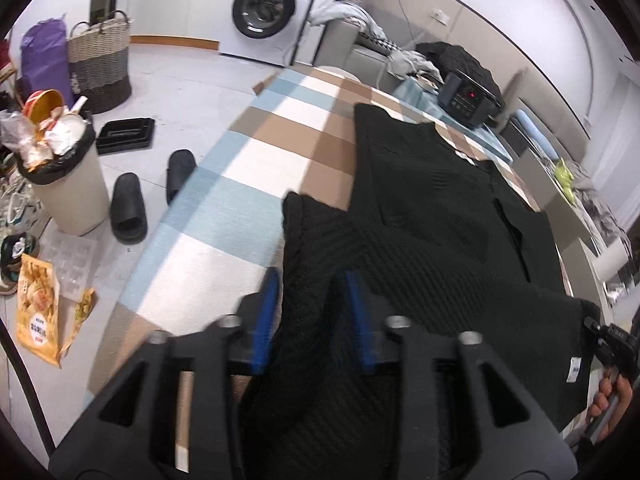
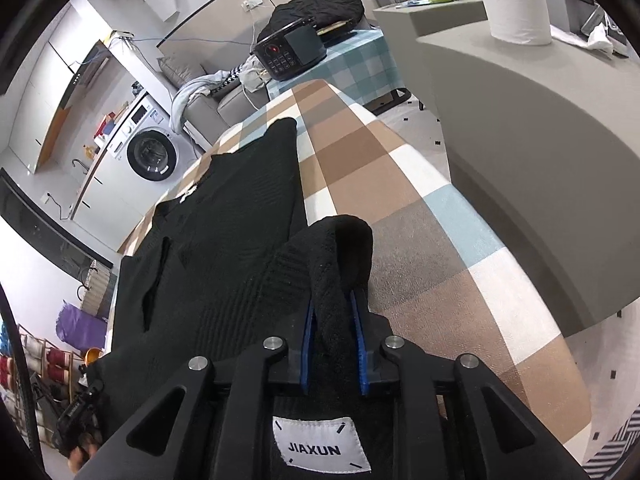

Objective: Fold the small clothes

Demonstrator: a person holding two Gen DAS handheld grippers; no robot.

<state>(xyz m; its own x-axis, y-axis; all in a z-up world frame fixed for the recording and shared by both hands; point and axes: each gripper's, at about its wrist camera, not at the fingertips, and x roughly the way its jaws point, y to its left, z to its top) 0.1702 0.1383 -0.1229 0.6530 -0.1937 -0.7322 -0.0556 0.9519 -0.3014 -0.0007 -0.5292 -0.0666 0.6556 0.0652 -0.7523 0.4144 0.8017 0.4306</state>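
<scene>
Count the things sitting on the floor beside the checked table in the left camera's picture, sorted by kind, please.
Black slippers: 2
Overfull bin: 1
Woven laundry basket: 1
Purple bag: 1
Black tray: 1
Yellow snack packet: 1
Clear plastic tray: 1
Total: 8

Bright, even indoor light; strong fisheye warp in both views.
Walls and floor bow toward dark, vignetted corners. The black garment [image 1: 440, 216] swallows detail, its knit ribs barely readable. The left gripper [image 1: 308, 300] smears with motion blur, while the right gripper [image 2: 334, 320] stays crisp. Soft shadows lie on the checked cloth [image 2: 420, 208].
</scene>
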